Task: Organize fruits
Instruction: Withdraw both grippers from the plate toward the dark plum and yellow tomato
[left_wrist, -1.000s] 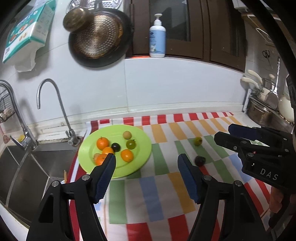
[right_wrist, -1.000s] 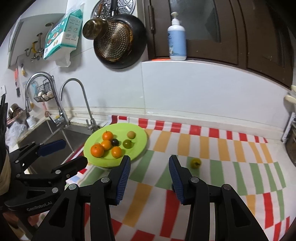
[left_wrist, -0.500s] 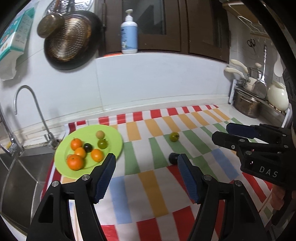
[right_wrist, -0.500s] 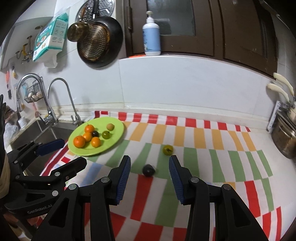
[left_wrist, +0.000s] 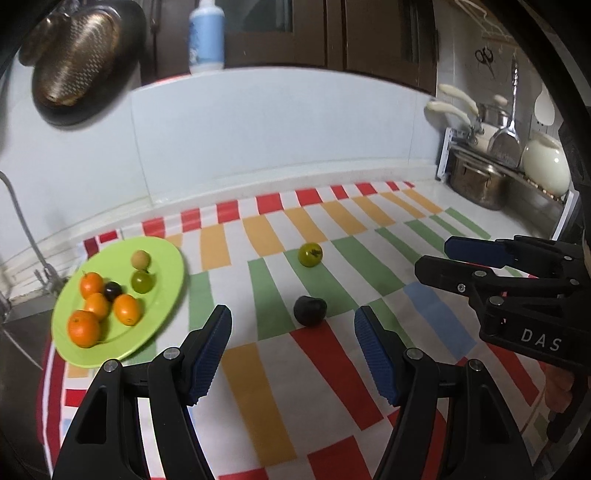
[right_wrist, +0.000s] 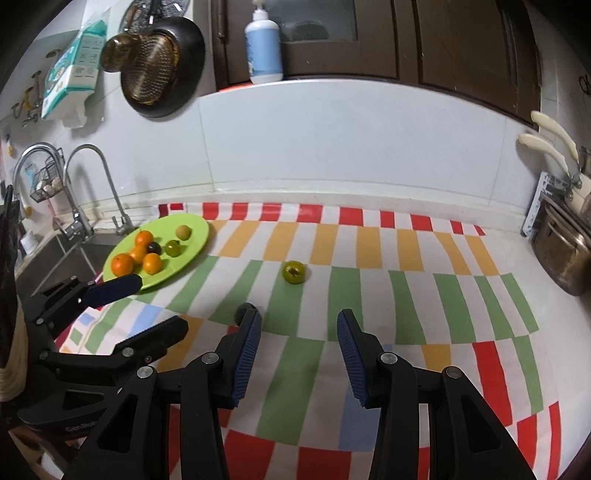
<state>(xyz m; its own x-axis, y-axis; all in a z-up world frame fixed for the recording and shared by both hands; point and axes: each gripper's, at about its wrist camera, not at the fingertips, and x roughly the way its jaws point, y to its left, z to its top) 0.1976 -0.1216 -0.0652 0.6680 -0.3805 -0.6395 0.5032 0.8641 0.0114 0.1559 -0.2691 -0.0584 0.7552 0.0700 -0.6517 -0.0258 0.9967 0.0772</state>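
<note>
A lime-green plate (left_wrist: 162, 258) (right_wrist: 195, 229) at the left of the striped cloth holds several oranges, a dark fruit, a green fruit and a tan one. Two fruits lie loose on the cloth: a green fruit (left_wrist: 310, 254) (right_wrist: 294, 272) and a dark plum (left_wrist: 310, 311) (right_wrist: 246, 309). My left gripper (left_wrist: 293, 334) stands open just short of the dark plum, nothing between its pads. My right gripper (right_wrist: 298, 332) is also open and empty; its left finger (right_wrist: 248, 343) partly hides the plum, and the green fruit lies ahead of it.
A sink (right_wrist: 62, 258) with two taps lies left of the plate. Pots and a rack (left_wrist: 491, 166) stand at the counter's right end. A pan (right_wrist: 162, 62) hangs on the wall and a soap bottle (right_wrist: 263, 48) sits on the ledge.
Both grippers swung right and came lower toward the cloth. The plate slid to the left of each view, and the two loose fruits now lie centred just ahead of the fingers.
</note>
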